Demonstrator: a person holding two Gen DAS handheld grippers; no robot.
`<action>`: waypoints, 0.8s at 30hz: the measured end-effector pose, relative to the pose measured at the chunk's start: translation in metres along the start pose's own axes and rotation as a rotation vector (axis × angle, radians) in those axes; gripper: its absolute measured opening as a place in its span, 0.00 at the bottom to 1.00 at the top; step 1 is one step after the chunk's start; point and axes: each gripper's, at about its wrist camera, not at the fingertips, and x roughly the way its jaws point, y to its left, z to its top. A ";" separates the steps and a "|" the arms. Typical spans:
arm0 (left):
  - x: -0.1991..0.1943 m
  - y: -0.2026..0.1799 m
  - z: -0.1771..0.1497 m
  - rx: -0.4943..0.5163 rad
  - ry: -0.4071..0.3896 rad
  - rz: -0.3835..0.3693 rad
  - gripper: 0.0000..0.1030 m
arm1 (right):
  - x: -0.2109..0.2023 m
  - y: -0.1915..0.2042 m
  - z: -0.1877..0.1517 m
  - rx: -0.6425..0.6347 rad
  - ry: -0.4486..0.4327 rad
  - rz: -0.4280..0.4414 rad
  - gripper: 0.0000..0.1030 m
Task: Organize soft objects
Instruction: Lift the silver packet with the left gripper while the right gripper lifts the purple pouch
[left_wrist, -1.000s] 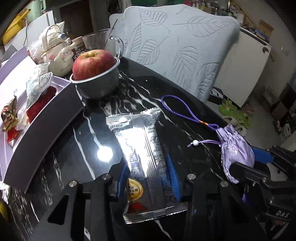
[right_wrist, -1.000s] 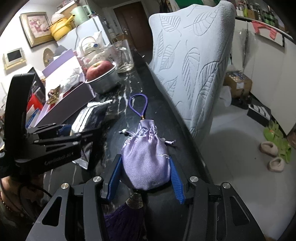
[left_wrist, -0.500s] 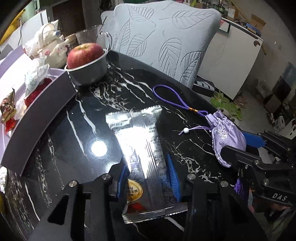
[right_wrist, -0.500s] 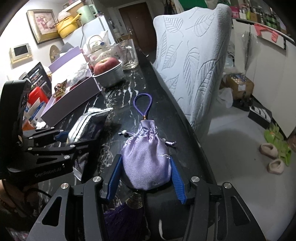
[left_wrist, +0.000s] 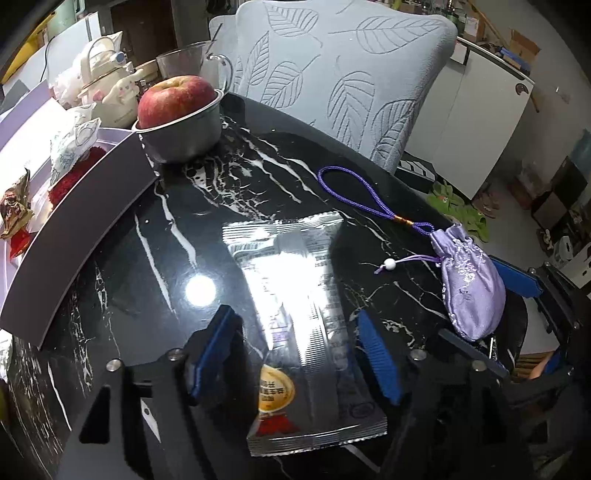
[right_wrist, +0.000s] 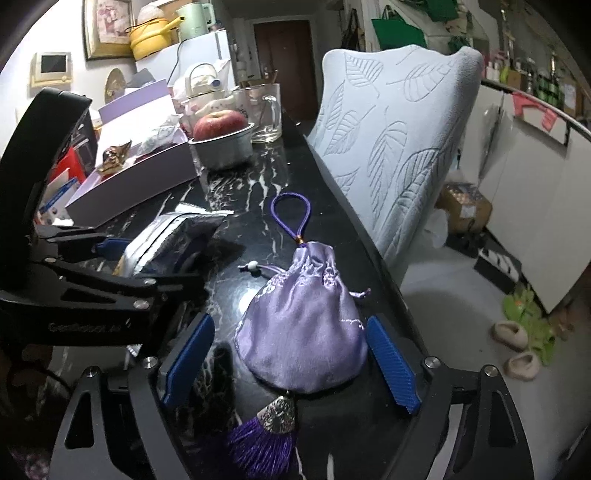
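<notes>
A silver foil snack packet (left_wrist: 303, 295) lies flat on the black marble table (left_wrist: 122, 266). My left gripper (left_wrist: 295, 332) is open, its blue pads on either side of the packet without touching it. A lilac satin drawstring pouch (right_wrist: 306, 332) with a purple cord loop (right_wrist: 291, 218) and tassel (right_wrist: 264, 446) lies near the table's right edge. My right gripper (right_wrist: 291, 354) is open around the pouch with gaps on both sides. The pouch also shows in the left wrist view (left_wrist: 469, 284), and the packet in the right wrist view (right_wrist: 166, 240).
A lilac open box (left_wrist: 77, 206) with wrapped sweets stands at the left. A metal bowl with a red apple (left_wrist: 177, 99), a glass mug (right_wrist: 262, 110) and a teapot (left_wrist: 107, 92) stand behind. A leaf-patterned chair back (left_wrist: 347, 74) rises past the table's far edge.
Both grippers' jaws have spread wider around the packet and the pouch. Both cameras have shifted slightly; the packet and pouch lie where they were.
</notes>
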 end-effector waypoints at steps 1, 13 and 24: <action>0.000 0.000 0.000 0.001 -0.001 0.000 0.68 | 0.001 0.002 0.000 -0.007 -0.003 -0.013 0.83; 0.000 0.001 -0.001 0.006 -0.035 -0.004 0.68 | -0.003 -0.004 0.005 0.033 -0.011 0.016 0.43; -0.004 0.001 0.000 0.011 -0.077 -0.029 0.33 | -0.018 0.005 0.013 0.047 -0.027 0.041 0.44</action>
